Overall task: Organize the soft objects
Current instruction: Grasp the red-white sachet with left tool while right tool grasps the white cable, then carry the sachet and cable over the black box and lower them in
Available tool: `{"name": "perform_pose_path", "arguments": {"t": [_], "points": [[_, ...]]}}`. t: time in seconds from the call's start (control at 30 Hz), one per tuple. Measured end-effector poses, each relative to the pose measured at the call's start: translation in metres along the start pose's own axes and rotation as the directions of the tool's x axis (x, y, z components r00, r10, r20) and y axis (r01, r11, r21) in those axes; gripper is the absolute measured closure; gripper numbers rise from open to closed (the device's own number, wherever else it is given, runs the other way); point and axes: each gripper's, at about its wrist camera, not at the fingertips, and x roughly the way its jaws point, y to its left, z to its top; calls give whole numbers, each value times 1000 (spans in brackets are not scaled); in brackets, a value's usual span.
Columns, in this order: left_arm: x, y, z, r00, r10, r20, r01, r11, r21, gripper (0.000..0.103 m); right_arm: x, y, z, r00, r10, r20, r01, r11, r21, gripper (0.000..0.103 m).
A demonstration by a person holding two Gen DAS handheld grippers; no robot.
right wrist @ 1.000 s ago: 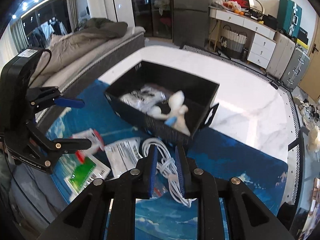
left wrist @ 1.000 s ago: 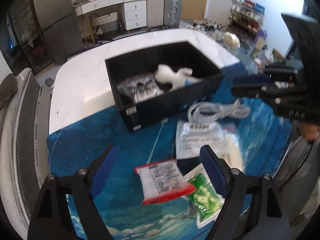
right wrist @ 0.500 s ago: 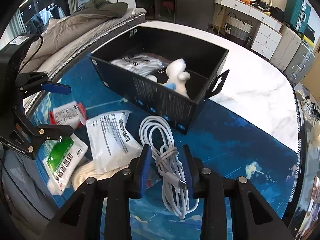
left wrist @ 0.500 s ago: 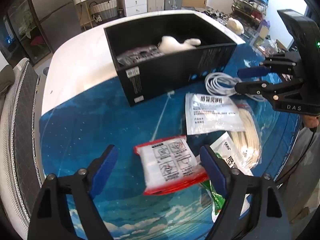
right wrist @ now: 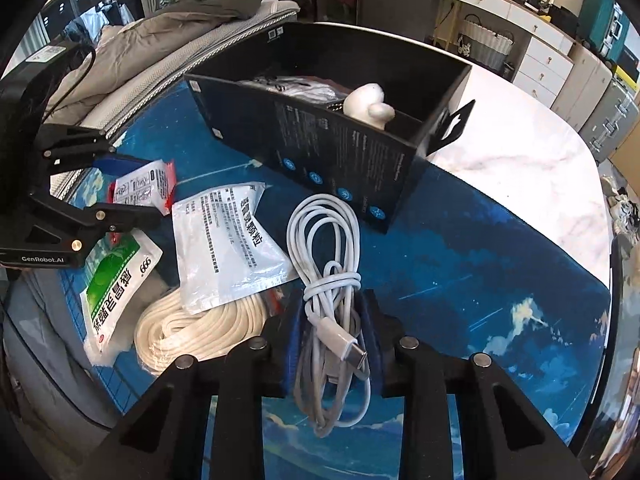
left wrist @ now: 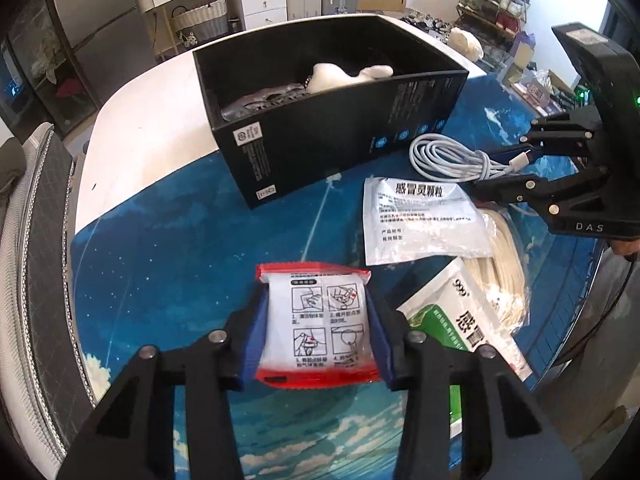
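My left gripper (left wrist: pixel 316 328) is shut on a red-edged white packet (left wrist: pixel 318 320) that lies on the blue mat; it also shows in the right wrist view (right wrist: pixel 142 190). My right gripper (right wrist: pixel 330 340) has its jaws on both sides of a coiled white cable (right wrist: pixel 328 248), closed on its bundled end. The cable also shows in the left wrist view (left wrist: pixel 452 156). A black box (left wrist: pixel 332 136) stands beyond, holding a white plush toy (left wrist: pixel 344 74) and a clear packet (left wrist: pixel 264 100).
On the mat lie a white medicine sachet (left wrist: pixel 420 216), a green-and-white sachet (left wrist: pixel 472 328) and a cream rope bundle (left wrist: pixel 508 272). The white marble tabletop (left wrist: pixel 136 140) extends behind the box. A bed (right wrist: pixel 160 48) stands beside the table.
Both grippers came down to the mat. The left jaws closed from wide open onto the red-edged packet. The right jaws opened, moved around the cable and closed on it.
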Motion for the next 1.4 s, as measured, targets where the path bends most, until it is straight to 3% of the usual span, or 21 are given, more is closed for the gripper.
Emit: {"name": "perform_pose_path", "arguments": {"t": [0.17,0.33,0.47,0.6,0.73,0.87,0.9,1.03,1.17,1.2,1.3,1.33,1.4], "points": [[-5,2,1,1000,-3,23,3,1000,-7,59,-4,8,-1,1000,6,24,-6,1000,21,75],[-20,-3,4,994,27,109,-30,999,26,59,-24,2,-4,997,23,72,-26,999,38,75],[-41,-6,7,975,43,217,-49,998,24,59,-47,7,-3,986,45,162,-57,996,70,75],[-56,-9,9,949,59,309,-63,998,6,59,-73,17,-6,959,-8,283,-11,998,65,76],[-68,-15,6,915,82,395,-87,996,-4,59,-95,27,-8,919,-66,387,40,996,75,76],[-78,-15,-2,877,88,473,-76,996,-44,59,-112,32,-16,865,-87,495,47,995,93,76],[-80,-15,-5,864,94,494,-76,996,-56,59,-115,34,-21,842,-87,532,43,995,94,76],[-80,-23,-9,841,121,527,-94,993,-78,59,-119,57,-40,750,-107,653,58,994,96,76],[-83,-29,-18,801,152,579,-108,988,-110,59,-123,77,-56,684,-127,718,97,992,83,76],[-86,-29,-22,780,176,601,-123,984,-128,59,-124,79,-59,671,-128,730,98,992,83,76],[-93,-31,-30,737,199,647,-133,980,-150,59,-127,83,-66,638,-150,756,109,989,104,76],[-95,-31,-32,727,199,657,-130,980,-153,59,-127,83,-68,632,-160,758,118,987,110,76],[-96,-31,-32,725,206,657,-141,978,-151,59,-128,83,-70,632,-157,759,108,988,114,76]]}}
